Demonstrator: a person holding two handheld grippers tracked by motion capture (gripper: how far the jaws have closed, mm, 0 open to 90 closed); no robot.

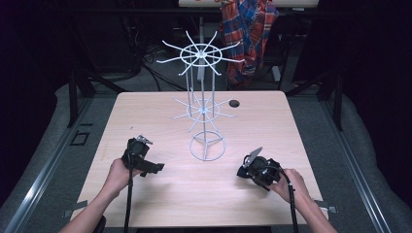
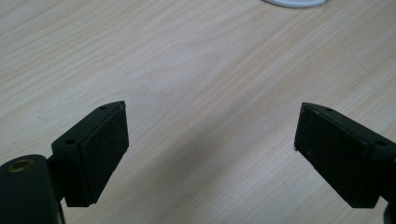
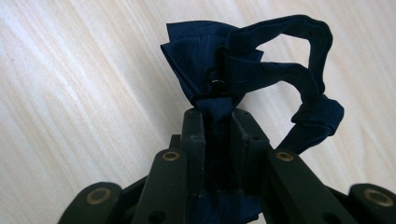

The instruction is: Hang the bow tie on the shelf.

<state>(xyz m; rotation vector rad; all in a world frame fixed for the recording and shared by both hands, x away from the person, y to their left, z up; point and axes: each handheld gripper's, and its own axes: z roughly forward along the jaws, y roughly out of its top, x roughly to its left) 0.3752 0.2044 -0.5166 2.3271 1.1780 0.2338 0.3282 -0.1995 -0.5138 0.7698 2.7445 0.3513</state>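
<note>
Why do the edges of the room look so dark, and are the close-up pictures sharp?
High view: light falls on the table and white wire rack, surroundings go near black. Left gripper view: wood grain sharp, open pads slightly soft. Right gripper view: the clamped navy bow tie is dim, its folds hard to read.

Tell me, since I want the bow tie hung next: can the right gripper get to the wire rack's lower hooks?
Probably yes. The right gripper, shut on the navy bow tie, sits near the white wire rack, and bare table lies between them.
</note>
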